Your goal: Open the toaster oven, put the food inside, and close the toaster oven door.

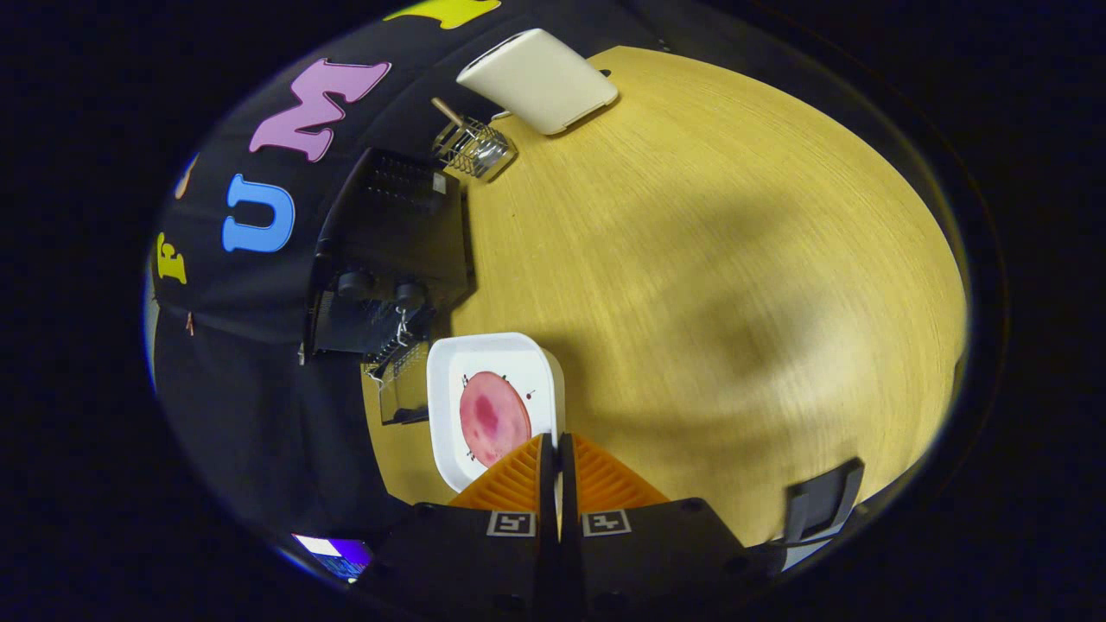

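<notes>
Two fingers of the claw [556,442] are seen pressed together, or nearly so, with only a thin slit between them and nothing gripped. Their tips hang over the near right rim of a white tray [449,363] resting on the desk [708,285]. On this tray a round pink slice of food [493,418] is laid flat, just ahead of the fingertips and slightly to the left of them.

Further to the left, touching or almost touching the tray's left edge, the black toaster oven [393,250] is set against the booth wall. Its glass door [403,393] appears to be dropped open towards the tray, with a wire rack [390,354] showing at the mouth, though the dark parts are hard to separate.

Far beyond, a wire holder [473,149] with a wooden-handled utensil and a cream-coloured flat box [540,79] are placed near the far edge.

The opening step is judged done; loading is judged to be in hand. The coming move turns on one relation: the oven mouth lies left of the tray, so the load would have to be carried leftwards across the fingers' line, not straight ahead.
</notes>
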The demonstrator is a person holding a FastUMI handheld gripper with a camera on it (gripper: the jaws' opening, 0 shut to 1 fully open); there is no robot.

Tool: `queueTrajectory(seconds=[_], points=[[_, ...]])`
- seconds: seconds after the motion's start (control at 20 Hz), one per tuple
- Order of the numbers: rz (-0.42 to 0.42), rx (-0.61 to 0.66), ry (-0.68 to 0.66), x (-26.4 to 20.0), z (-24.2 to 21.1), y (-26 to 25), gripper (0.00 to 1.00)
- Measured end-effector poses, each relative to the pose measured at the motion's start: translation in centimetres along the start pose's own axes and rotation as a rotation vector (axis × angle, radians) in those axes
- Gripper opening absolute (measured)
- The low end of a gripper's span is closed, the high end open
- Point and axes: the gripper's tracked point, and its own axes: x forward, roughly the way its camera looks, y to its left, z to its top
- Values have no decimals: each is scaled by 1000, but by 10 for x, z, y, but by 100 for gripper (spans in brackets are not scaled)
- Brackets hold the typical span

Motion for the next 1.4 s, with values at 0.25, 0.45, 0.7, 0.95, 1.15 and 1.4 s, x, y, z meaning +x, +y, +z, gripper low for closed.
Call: queueTrajectory(seconds=[0.25, 0.45, 0.7, 0.95, 1.15, 1.4], points=[[49, 62, -52, 5, -32, 64, 5], [71, 120, -79, 20, -52, 115, 5], [72, 212, -121, 53, -61, 169, 5], [41, 298, -184, 93, -64, 207, 5], [2, 440, -233, 124, -58, 222, 5], [-27, 595, -313, 154, -39, 230, 5]])
